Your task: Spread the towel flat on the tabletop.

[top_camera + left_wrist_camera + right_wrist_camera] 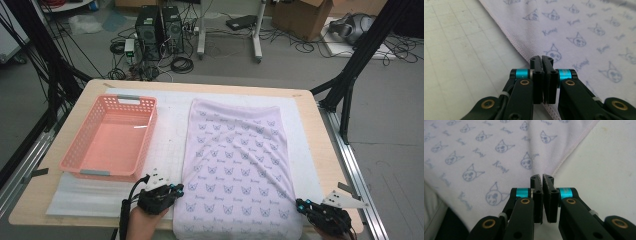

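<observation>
A pale lilac towel [235,165] printed with small blue cat faces lies spread flat on the table, long side running away from me. My left gripper [176,189] rests at the towel's near left edge, and in the left gripper view its jaws [541,58] stand shut right over the pink hem [509,38]. My right gripper [300,204] sits at the near right edge; its jaws [542,176] are shut too, beside the hem [571,150]. No cloth shows between either pair of pads.
A salmon-pink plastic basket [75,155] stands on the table to the left of the towel, on a white mat [167,135]. Black frame posts flank the table. Computers, cables and boxes lie on the floor beyond the far edge.
</observation>
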Demonstrator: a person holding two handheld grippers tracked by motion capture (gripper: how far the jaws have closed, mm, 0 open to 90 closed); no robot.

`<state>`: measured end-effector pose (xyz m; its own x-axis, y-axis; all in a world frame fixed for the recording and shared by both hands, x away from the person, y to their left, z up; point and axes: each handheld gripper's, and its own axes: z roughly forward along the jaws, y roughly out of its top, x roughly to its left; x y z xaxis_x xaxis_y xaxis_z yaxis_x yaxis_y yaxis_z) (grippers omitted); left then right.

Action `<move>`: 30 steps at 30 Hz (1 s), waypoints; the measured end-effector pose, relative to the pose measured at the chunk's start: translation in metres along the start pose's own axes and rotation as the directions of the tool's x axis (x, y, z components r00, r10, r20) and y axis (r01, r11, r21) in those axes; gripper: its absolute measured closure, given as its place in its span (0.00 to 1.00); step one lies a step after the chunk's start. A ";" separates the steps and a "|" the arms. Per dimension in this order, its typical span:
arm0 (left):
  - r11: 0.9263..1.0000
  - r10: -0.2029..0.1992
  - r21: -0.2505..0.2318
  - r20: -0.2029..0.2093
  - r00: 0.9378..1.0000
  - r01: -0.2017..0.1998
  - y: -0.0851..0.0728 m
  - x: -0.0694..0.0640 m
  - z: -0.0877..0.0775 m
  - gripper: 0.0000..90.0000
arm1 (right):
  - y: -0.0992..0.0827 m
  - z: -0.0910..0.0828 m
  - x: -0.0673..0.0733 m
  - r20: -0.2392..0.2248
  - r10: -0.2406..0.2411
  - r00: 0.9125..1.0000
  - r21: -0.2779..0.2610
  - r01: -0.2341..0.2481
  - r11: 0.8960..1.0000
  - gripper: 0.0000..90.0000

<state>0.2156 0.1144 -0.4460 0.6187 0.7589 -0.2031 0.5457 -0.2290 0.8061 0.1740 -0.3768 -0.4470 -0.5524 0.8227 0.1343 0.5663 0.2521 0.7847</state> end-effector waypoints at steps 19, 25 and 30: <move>0.995 -0.047 -0.089 0.064 0.997 0.053 -0.007 0.007 -0.011 0.58 | -0.001 -0.004 -0.009 0.081 0.097 0.992 -0.076 -0.091 0.993 0.74; 0.994 -0.038 -0.096 0.069 0.997 0.045 -0.002 0.009 -0.006 0.57 | 0.013 0.028 -0.009 0.078 0.058 0.995 -0.020 -0.056 0.998 0.80; 0.995 -0.035 -0.088 0.078 0.996 0.042 0.006 0.014 0.003 0.55 | 0.021 0.023 -0.008 0.138 -0.024 0.990 0.065 0.015 0.998 0.97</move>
<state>0.2290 0.1220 -0.4453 0.6417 0.7163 -0.2741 0.5191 -0.1426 0.8427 0.2047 -0.3665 -0.4461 -0.4760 0.8789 0.0306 0.5963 0.2969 0.7459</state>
